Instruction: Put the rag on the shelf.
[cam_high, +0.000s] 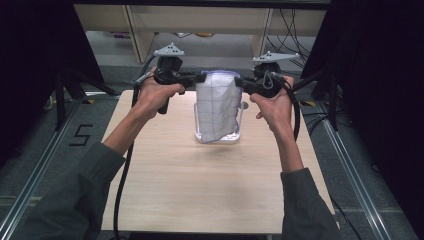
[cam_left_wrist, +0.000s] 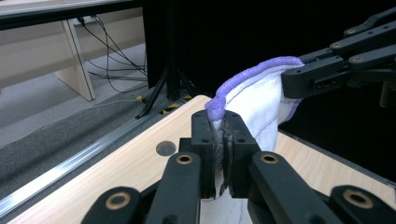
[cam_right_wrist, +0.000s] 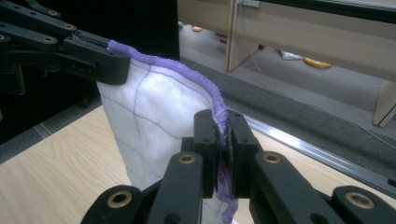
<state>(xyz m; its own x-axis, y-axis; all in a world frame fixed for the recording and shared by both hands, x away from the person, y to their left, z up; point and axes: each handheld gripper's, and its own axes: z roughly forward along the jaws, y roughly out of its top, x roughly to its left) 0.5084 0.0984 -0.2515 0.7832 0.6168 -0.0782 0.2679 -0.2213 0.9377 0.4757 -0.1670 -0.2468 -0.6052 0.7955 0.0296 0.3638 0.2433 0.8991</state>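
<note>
High view shows the white quilted cloth with purple edging (cam_high: 217, 107) hanging at upper centre above a clear plastic container (cam_high: 239, 134) on the wooden desk (cam_high: 200, 185). The left gripper (cam_high: 202, 76) and right gripper (cam_high: 239, 81) each have fingers clamped on a top corner. Keep both hands level and the hem taut, so I judge the cloth will clear the rim cleanly.

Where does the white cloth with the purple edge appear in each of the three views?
High view: the white cloth with the purple edge hangs at upper centre, above a clear container.
Left gripper view: right of centre, rising from the near jaws.
Right gripper view: left of centre.
Shared landmark: the light wooden table.
</note>
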